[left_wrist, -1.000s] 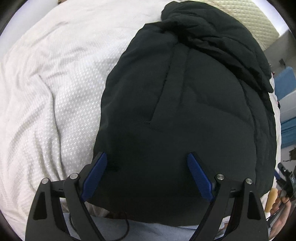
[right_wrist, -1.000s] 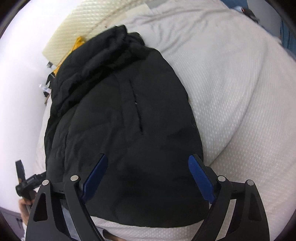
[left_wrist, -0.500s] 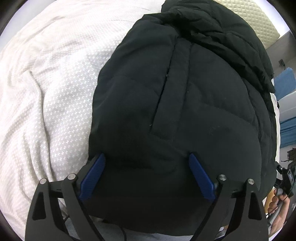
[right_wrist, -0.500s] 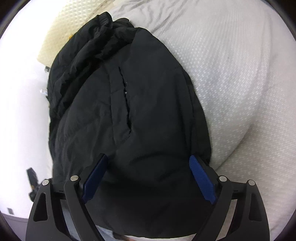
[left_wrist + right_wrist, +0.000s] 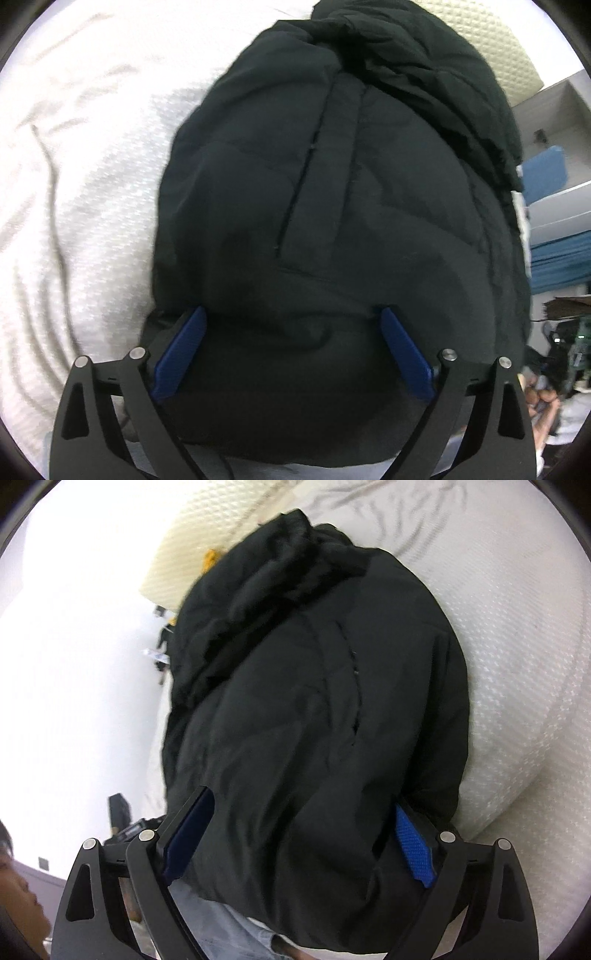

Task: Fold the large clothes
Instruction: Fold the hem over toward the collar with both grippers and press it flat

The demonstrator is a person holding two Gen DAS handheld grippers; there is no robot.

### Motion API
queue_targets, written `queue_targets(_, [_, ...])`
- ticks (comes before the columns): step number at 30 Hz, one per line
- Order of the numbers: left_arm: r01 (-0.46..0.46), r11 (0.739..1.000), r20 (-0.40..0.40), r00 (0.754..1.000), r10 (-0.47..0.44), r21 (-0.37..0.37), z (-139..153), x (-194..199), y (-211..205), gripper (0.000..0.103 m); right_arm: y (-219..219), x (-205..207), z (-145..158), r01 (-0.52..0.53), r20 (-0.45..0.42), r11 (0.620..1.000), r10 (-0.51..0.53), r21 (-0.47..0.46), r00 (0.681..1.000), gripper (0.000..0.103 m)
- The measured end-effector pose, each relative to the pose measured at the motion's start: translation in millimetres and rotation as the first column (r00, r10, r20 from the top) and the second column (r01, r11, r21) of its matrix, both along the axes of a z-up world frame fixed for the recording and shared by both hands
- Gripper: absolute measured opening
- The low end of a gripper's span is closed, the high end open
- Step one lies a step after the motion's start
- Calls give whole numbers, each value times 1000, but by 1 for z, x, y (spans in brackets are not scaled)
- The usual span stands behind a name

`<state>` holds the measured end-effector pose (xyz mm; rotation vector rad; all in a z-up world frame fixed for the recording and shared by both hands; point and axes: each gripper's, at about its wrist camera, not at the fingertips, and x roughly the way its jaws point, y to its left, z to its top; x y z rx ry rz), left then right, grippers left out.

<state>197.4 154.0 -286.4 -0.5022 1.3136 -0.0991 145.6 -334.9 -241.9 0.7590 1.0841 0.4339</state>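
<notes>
A white bedsheet [image 5: 85,206] with a fine woven dot pattern covers the mattress, rumpled into long creases off the outer side of the left jaw; in the right wrist view the same sheet [image 5: 524,672] rises smooth and rounded beyond the right-hand jaw. A black padded jacket [image 5: 332,221] lies on the sheet directly ahead of both tools, its bulk filling the space between and beyond the jaws, with a stitched placket strip running away from the camera and its hood or collar bunched at the far end. The left gripper [image 5: 291,328] stands wide apart, its blue pads [image 5: 181,350] set at either side of the jacket's near hem, fabric lying between them but not pinched. The right gripper [image 5: 303,812] is likewise spread wide over the jacket [image 5: 314,701]; its right blue pad is partly hidden by a fold of black fabric, and whether the cloth is caught there cannot be told. A cream quilted pillow [image 5: 491,44] sits past the far end of the jacket, seen also in the right wrist view [image 5: 207,542] with a small yellow item [image 5: 211,559] at its edge. Off the outer side of the left tool's right jaw stand grey shelves holding blue fabric [image 5: 546,177]. A person's face [image 5: 16,886] shows beside the right tool's left jaw.
</notes>
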Motion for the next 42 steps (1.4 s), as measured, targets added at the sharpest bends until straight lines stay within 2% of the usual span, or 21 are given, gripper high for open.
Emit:
queue_targets(4, [-44,995,-15,999,43,-89,-6,-1,15,95,-6,-1,6,6,28,998,-8,55,1000,92])
queue_targets(8, [-86,987,-31,996,82,-134,-14,1,27,95,-10,0,1,38,-2,998,-38,41,999,92])
queue_targets(10, [-96,983,-37,995,92,-154,-10,-1,26,95,-13,0,-3,55,-16,998,-55,13,998,92])
queue_targets(14, [-106,978,-46,994,99,-181,-8,-3,27,95,-19,2,-12,73,-54,989,-81,-128,995,91])
queue_targets(19, [-125,974,-50,992,118,-190,-9,-4,33,95,-36,1,-19,146,-72,969,-163,-199,984,91])
queue_targets(22, [-157,970,-59,987,148,-184,-10,-5,35,96,-41,2,-29,139,-101,980,-154,-140,983,91])
queue_targets(25, [-180,971,-58,983,172,-156,-10,-4,36,99,-35,3,-35,91,-115,993,-100,-75,988,91])
queue_targets(26, [-182,972,-59,983,175,-149,-10,-5,37,102,-32,3,-33,85,-117,992,-96,-93,988,91])
queue_targets(29, [-175,976,-58,984,169,-130,-10,-6,37,103,-27,3,-36,68,-150,983,-94,-169,984,91])
queue_targets(33, [-181,974,-69,983,173,-137,-15,-3,34,103,-29,3,-50,65,-203,986,-96,-154,974,92])
queue_targets(37, [-169,965,-78,985,156,-200,-18,4,26,103,-22,7,-51,44,-195,996,-57,-73,979,97])
queue_targets(39, [-149,968,-86,987,134,-202,-18,6,21,102,-15,8,-46,13,-168,999,-18,-31,986,98])
queue_targets(42, [-157,970,-87,986,143,-184,-12,4,25,102,-9,7,-40,-6,-149,999,-2,-53,989,98])
